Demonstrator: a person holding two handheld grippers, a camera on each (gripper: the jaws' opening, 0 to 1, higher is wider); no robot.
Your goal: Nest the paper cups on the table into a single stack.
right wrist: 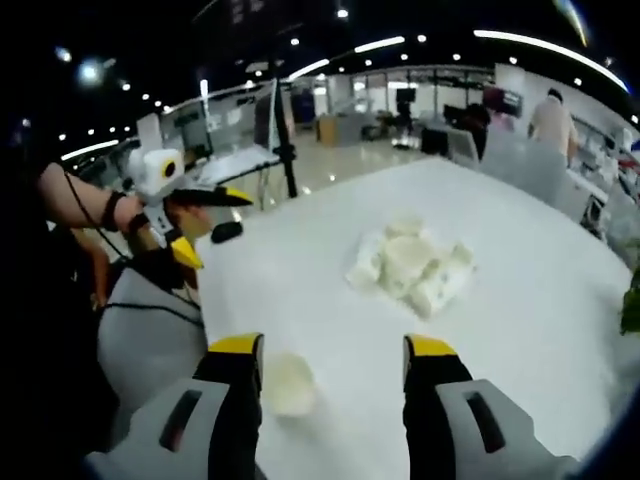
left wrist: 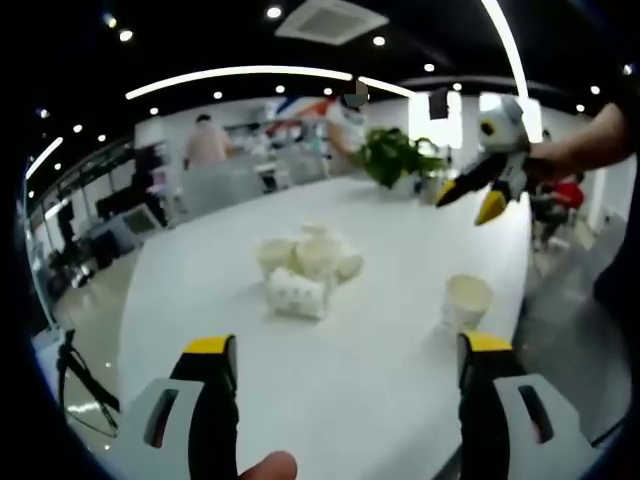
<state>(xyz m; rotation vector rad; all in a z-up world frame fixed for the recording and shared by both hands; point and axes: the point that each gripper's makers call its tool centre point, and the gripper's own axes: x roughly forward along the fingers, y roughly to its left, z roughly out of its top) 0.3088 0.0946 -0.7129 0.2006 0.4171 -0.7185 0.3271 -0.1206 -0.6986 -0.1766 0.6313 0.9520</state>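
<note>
A cluster of several white paper cups (left wrist: 305,265) sits mid-table; one of them, a patterned cup (left wrist: 295,295), lies on its side at the front. A single cup (left wrist: 467,298) stands upright apart, near the table's right edge. My left gripper (left wrist: 347,350) is open, above the table short of the cluster, with nothing between its jaws. The right gripper (left wrist: 470,200) hangs in the air at upper right, held by a hand, jaws apart. In the right gripper view, my right gripper (right wrist: 333,350) is open; the single cup (right wrist: 288,383) stands just inside its left jaw, the cluster (right wrist: 410,262) lies farther ahead.
The white table (left wrist: 220,330) is long, with bare surface around the cups. A green potted plant (left wrist: 395,155) stands at its far end. The left gripper (right wrist: 200,220) hovers off the table's edge. People, desks and chairs fill the office behind.
</note>
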